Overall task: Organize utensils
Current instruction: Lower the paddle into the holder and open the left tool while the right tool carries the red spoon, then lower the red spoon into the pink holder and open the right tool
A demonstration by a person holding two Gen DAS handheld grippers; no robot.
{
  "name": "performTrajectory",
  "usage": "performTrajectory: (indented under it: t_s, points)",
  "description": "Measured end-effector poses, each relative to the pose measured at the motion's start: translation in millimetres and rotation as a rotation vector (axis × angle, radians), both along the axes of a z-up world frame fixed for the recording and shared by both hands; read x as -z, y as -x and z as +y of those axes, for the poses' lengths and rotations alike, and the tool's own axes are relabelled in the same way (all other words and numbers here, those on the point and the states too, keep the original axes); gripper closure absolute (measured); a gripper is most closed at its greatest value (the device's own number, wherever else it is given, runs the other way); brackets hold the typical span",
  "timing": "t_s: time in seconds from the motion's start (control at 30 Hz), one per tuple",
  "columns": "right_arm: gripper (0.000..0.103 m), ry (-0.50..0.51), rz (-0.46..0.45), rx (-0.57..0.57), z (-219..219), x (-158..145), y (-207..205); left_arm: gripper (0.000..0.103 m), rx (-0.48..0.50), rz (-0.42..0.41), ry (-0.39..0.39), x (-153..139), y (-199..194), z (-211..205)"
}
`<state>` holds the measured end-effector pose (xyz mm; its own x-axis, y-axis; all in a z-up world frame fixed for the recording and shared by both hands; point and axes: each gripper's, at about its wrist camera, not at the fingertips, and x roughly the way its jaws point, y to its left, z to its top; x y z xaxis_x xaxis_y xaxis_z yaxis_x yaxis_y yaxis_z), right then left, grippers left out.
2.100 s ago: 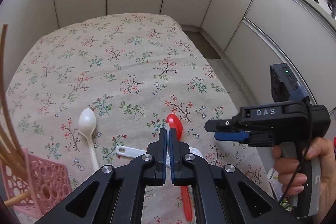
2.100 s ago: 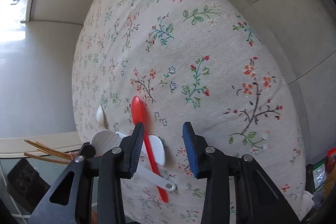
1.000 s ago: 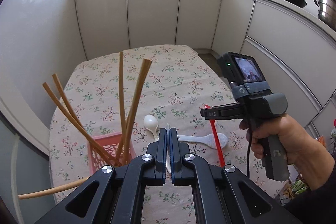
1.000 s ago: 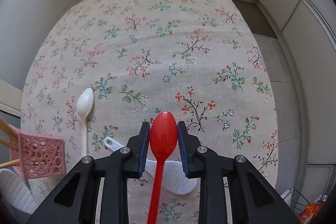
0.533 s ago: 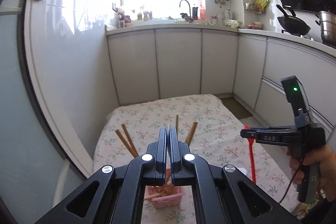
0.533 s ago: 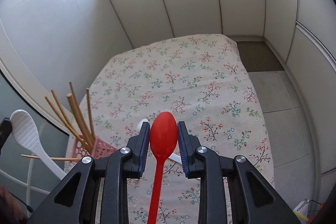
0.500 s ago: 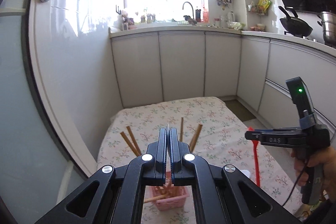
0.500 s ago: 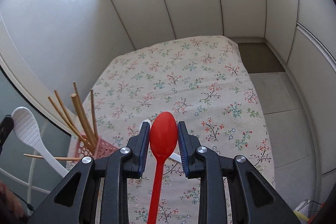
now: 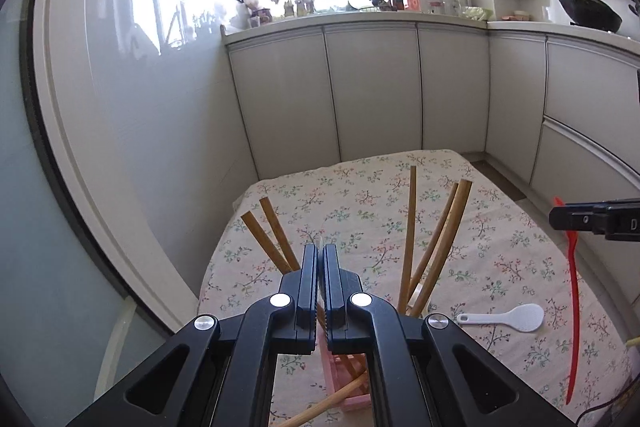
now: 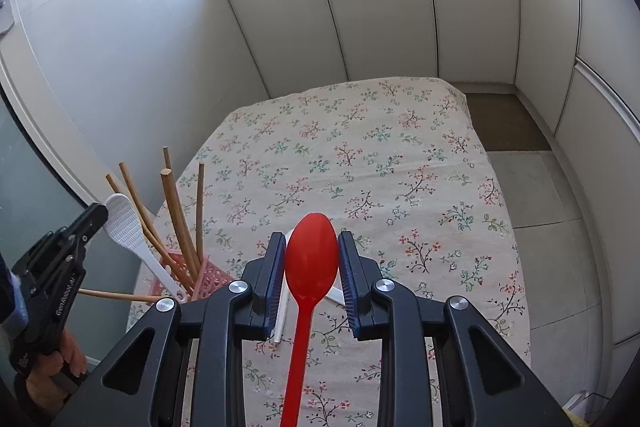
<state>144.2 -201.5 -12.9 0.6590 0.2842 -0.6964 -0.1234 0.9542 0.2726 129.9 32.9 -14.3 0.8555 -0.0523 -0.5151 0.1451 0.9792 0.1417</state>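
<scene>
Lower left of right wrist view: left gripper (image 10: 105, 211) clamped on white rice paddle (image 10: 125, 222) — handle reaching down to pink basket (image 10: 208, 277) of chopsticks (image 10: 176, 211). Centre: right gripper (image 10: 312, 259) pinching red spoon (image 10: 311, 261) bowl — above floral tablecloth (image 10: 380, 163).

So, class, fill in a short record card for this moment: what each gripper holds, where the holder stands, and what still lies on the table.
left gripper: shut on a white rice paddle, handle pointing down toward the basket
right gripper: shut on a red spoon, bowl up, handle hanging down
pink basket: on the floral tablecloth near its left edge, holding wooden chopsticks
on the table: a second white rice paddle; a white utensil partly hidden behind the right gripper
</scene>
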Motion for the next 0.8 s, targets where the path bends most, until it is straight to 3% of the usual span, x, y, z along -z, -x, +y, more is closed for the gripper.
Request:
performTrajectory:
  t_s: [0.27, 0.5, 0.67, 0.8]
  points:
    - [0.075, -0.037, -0.081, 0.005, 1.1, -9.7, 4.0, 0.099, 0.036, 0.084, 0.024, 17.6, -10.7, 0.4]
    - [0.075, -0.06, -0.202, -0.011, 25.3, -29.4, 14.3, 0.091, 0.006, 0.14, 0.162, -8.8, 4.2, 25.9]
    - [0.075, -0.058, -0.336, -0.036, 63.8, -45.6, 23.7, 0.059, -0.081, 0.137, 0.159, -25.5, 18.2, 45.2]
    - [0.075, -0.043, -0.45, -0.049, 100.3, -56.6, 25.6, 0.045, -0.16, 0.166, 0.147, -27.5, 23.2, 62.6]
